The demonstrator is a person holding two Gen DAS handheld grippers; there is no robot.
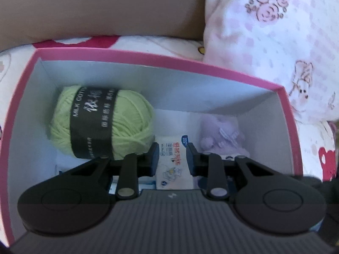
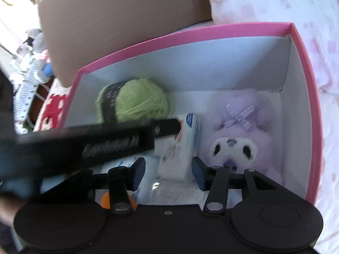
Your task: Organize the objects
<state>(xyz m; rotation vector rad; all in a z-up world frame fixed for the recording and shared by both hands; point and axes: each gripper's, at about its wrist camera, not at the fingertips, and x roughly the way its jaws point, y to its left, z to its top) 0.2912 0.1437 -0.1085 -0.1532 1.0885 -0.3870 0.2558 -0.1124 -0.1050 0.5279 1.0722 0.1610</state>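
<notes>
Left tongs (image 1: 172,158) clamped on a white tissue pack (image 1: 174,165), held upright inside the box; seen from the right wrist view as a dark bar crossing in from the left, tips pinching the pack's upper end (image 2: 188,127). Right tongs (image 2: 168,170) partly open, pads standing either side of the same pack's lower end without pressing on it, so holding nothing. Largest first: a brown cardboard panel (image 1: 101,8) behind, a pale flowered quilt or pillow (image 1: 275,42) on the bed to the right, then the pink box (image 1: 161,57) with white inner walls, resting on the printed bedding. Inside it, a green yarn ball (image 1: 106,122) with a black label in the far left corner, a lilac plush toy (image 2: 237,135) with a checked bow lying along the right wall, and the tissue pack standing between the two, near both. Something orange (image 2: 104,201) glimpsed under the right tongs, too hidden to name. Step in hand, as judged: setting the pack down into the gap between yarn and plush. Next move likely calls for lowering the pack to the box floor, then loosening the left grip and lifting clear without nudging the yarn; right tongs free to steady the pack if it tips.
</notes>
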